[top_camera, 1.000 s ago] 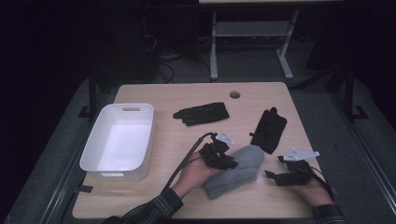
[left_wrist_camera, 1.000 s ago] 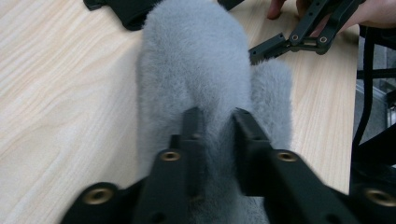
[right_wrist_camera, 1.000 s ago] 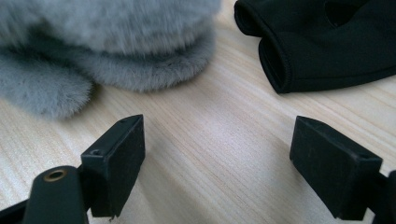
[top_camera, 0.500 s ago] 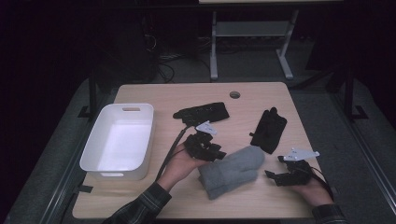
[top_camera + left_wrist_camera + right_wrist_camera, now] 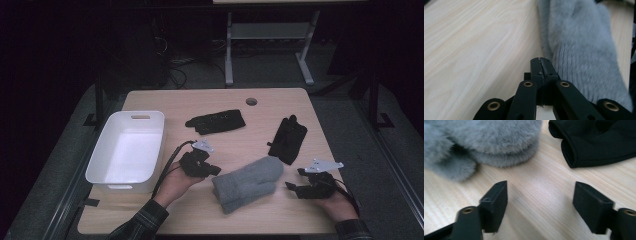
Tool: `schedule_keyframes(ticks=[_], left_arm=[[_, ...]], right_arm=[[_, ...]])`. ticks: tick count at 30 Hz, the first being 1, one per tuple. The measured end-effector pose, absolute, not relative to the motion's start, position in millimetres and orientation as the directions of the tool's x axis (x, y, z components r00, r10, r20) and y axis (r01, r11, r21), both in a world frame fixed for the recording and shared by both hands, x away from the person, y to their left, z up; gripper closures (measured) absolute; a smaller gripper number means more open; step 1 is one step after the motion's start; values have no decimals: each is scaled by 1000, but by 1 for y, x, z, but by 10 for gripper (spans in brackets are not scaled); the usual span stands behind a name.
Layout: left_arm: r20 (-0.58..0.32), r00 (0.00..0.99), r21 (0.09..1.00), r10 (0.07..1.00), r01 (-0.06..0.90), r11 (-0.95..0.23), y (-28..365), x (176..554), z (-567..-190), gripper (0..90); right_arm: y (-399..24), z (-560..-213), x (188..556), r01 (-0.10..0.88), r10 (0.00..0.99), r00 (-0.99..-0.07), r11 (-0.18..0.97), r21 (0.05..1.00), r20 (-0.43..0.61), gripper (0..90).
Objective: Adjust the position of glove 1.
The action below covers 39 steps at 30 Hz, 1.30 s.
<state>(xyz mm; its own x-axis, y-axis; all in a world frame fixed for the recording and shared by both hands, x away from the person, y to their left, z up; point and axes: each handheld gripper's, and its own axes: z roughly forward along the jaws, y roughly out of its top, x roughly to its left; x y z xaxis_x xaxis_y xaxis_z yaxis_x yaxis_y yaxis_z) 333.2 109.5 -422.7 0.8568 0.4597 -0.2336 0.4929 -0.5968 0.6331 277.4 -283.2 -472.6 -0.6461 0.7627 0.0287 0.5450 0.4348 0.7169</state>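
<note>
Grey mittens [image 5: 247, 182] lie stacked between both grippers: just right of the left gripper [image 5: 214, 170], clenched empty, and left of the right gripper [image 5: 295, 180], jaws apart, just been closing on nothing.

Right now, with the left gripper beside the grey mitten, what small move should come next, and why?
Probably open the left gripper and ease it onto the cuff of the grey mitten. Its jaws are shut with nothing between them and sit just off the mitten's edge, so it holds nothing. The right gripper is open over bare table, short of the mitten, and the white bin waits on the left.
</note>
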Motion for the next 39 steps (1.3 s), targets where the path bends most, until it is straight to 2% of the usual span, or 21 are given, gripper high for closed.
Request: schedule_keyframes(ticks=[3, 6, 9, 15, 25, 30, 32, 39], left_arm=[[-234, 855, 633, 462, 495, -595, 114, 331, -423, 891], [-234, 854, 639, 465, 496, -588, 117, 330, -423, 890], [-242, 853, 642, 463, 499, -582, 117, 331, -423, 891], [-247, 857, 629, 453, 497, -597, 112, 330, -428, 892], [-261, 856, 617, 446, 503, -606, 108, 331, -434, 892], [-272, 849, 601, 453, 517, -609, 106, 332, -438, 891], [-262, 850, 576, 457, 517, -633, 105, 332, -443, 890], [-337, 848, 606, 408, 528, -596, 100, 328, -439, 891]], right_arm=[[-283, -463, 270, 543, 747, -663, 426, 724, 58, 613], [-278, -458, 261, 544, 708, -700, 444, 712, 94, 779], [-266, -454, 251, 522, 628, -763, 459, 719, 153, 900], [-222, -457, 243, 440, 474, -862, 526, 728, 178, 900], [-161, -465, 241, 345, 305, -933, 598, 724, 192, 900], [-147, -470, 241, 312, 281, -945, 634, 707, 165, 900], [-145, -470, 241, 331, 289, -939, 623, 709, 185, 900], [-145, -470, 242, 332, 303, -937, 618, 712, 174, 900]])
